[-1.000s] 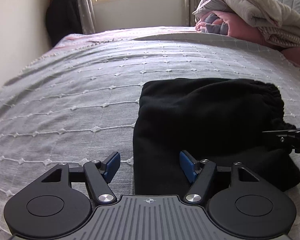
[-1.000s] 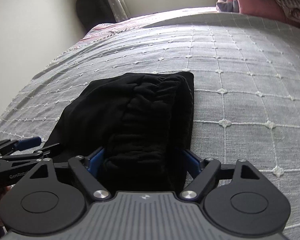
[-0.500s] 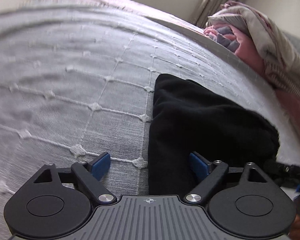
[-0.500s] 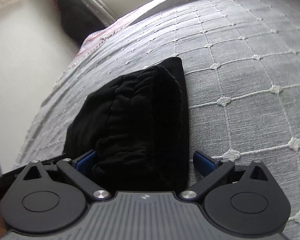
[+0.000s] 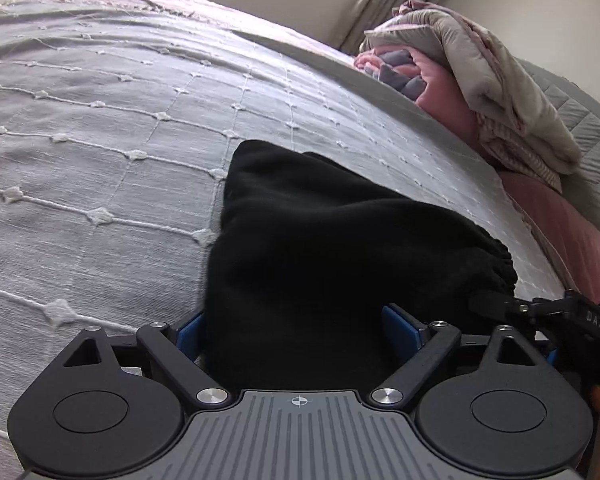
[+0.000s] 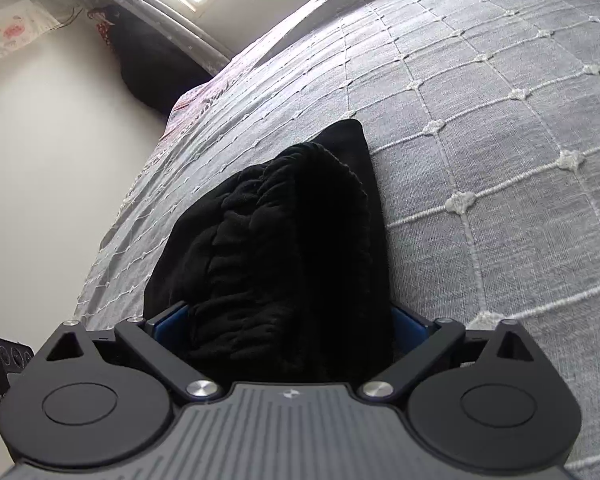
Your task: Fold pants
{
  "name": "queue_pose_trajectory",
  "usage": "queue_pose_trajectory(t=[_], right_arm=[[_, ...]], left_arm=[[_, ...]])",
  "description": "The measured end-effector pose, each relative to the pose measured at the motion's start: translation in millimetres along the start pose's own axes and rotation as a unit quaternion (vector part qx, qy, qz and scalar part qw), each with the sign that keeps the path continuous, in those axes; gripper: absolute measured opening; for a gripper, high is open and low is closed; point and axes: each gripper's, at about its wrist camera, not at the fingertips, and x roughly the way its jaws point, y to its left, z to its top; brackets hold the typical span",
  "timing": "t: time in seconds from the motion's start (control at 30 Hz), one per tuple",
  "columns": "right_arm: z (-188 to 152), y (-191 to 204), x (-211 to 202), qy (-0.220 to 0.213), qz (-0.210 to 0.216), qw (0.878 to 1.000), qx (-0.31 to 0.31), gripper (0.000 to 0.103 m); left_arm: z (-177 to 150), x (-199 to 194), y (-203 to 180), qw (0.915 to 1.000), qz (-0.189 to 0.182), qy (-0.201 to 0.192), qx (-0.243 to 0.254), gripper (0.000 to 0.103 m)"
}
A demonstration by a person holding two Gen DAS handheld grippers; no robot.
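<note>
We see from two cameras set low and close over the bed (image 5: pixel 100 160), each looking forward and down along its gripper; both share the black pants (image 5: pixel 320 260).

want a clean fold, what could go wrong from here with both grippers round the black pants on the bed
1. The folded pants form a thick bundle; the left gripper may grab only some layers, letting the fold slip apart.
2. The right gripper straddles the bunched waistband, so the grip may be lumpy and uneven.
3. Either could snag the bedspread.
</note>
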Motion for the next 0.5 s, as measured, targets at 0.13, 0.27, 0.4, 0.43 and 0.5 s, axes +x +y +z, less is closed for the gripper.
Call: queue_pose_trajectory(t=[0.13,0.27,0.4,0.43,0.5], right_arm=[[-1.8,12.1,5.5,-0.013,-0.020,0.999,-0.025,0.098],[-2.5,29.8,5.7,-0.020,-0.033,0.997,-0.065,0.089],[1.5,34.8,2.9,-0.021,-0.033,0.996,-0.078,0.080],[2.8,34.8,1.3,-0.023,-0.031,0.996,-0.080,0.078],[7.5,38.3,-1.8,-0.031,-0.027,0.995,-0.091,0.075]], left_arm=[[-0.4,-0.7,-8.0,0.9999,0.010,-0.008,0.006,0.067],[2.7,-5.3,-10.2,0.9997,0.015,-0.017,-0.001,0.039],[3.9,-8.3,-15.2,0.9994,0.019,-0.029,-0.004,0.030],[4.8,-10.2,-16.9,0.9992,0.016,-0.036,-0.006,0.026],[8.0,-13.2,-25.2,0.9987,0.017,-0.048,0.008,0.022]])
